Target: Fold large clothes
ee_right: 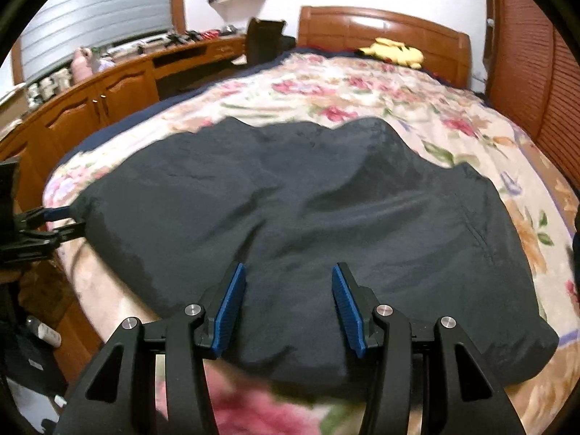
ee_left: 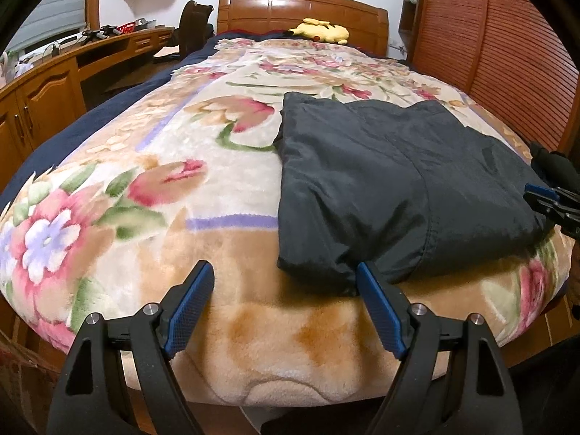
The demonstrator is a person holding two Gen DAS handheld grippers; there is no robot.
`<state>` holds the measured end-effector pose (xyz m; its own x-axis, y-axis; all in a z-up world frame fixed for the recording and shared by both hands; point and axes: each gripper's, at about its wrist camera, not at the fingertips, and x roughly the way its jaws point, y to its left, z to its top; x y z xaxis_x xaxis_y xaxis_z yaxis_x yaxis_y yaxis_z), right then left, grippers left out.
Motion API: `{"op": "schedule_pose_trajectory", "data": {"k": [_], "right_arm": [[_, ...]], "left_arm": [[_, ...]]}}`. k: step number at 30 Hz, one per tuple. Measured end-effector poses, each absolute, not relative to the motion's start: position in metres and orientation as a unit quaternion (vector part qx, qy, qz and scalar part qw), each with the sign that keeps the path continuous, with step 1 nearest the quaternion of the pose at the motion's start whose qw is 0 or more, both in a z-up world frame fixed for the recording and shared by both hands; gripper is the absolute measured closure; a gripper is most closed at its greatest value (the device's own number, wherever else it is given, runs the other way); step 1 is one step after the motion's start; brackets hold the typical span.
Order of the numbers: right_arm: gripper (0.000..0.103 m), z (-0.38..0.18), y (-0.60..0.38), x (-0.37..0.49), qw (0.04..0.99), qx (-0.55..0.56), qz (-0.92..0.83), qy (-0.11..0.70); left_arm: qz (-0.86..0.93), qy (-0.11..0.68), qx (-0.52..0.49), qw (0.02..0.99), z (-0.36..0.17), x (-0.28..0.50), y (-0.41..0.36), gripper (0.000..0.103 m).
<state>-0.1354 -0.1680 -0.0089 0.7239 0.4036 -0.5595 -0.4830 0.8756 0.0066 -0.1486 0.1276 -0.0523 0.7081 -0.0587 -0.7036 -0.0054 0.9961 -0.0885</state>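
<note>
A dark, folded garment lies on the floral blanket, toward the right side of the bed. My left gripper is open at the garment's near left corner; its right finger reaches the cloth edge and its pads press on nothing. The right gripper shows at the garment's right edge. In the right wrist view the garment fills the middle. My right gripper stands open over its near edge, with cloth below the gap and not pinched. At the garment's left corner the left gripper appears.
A wooden headboard with a yellow plush toy stands at the far end. Wooden desk and cabinets run along the left, with a dark chair. Slatted wardrobe doors line the right. The blanket drops over the near bed edge.
</note>
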Motion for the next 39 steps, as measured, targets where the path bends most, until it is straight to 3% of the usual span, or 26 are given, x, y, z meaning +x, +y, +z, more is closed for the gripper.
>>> {"op": "schedule_pose_trajectory", "data": {"k": [4, 13, 25, 27, 30, 31, 34, 39], "right_arm": [[0.053, -0.006, -0.165, -0.145, 0.922, -0.034, 0.281, 0.265], [0.053, -0.022, -0.134, -0.14, 0.915, -0.072, 0.291, 0.272], [0.053, -0.038, -0.106, -0.126, 0.922, -0.105, 0.266, 0.261], [0.053, -0.04, -0.108, -0.128, 0.921, -0.103, 0.271, 0.262], [0.053, -0.04, -0.112, -0.129, 0.919, -0.099, 0.275, 0.264], [0.053, -0.039, -0.113, -0.129, 0.919, -0.099, 0.276, 0.265], [0.053, -0.037, -0.119, -0.131, 0.916, -0.102, 0.283, 0.265], [0.053, -0.033, -0.134, -0.126, 0.908, -0.083, 0.296, 0.283]], "left_arm": [[-0.011, 0.372, -0.048, 0.927, -0.05, -0.15, 0.128, 0.021], [-0.02, 0.355, -0.053, 0.933, -0.034, -0.146, 0.123, 0.021], [-0.03, 0.381, -0.097, 0.919, -0.05, -0.131, 0.126, 0.022], [-0.039, 0.383, -0.099, 0.917, -0.048, -0.13, 0.124, 0.031], [-0.085, 0.39, -0.113, 0.91, -0.044, -0.126, 0.117, 0.073], [-0.082, 0.392, -0.091, 0.912, -0.041, -0.124, 0.11, 0.079], [-0.07, 0.383, -0.03, 0.921, -0.023, -0.121, 0.092, 0.087], [-0.062, 0.35, -0.002, 0.935, 0.019, -0.117, 0.076, 0.089]]}}
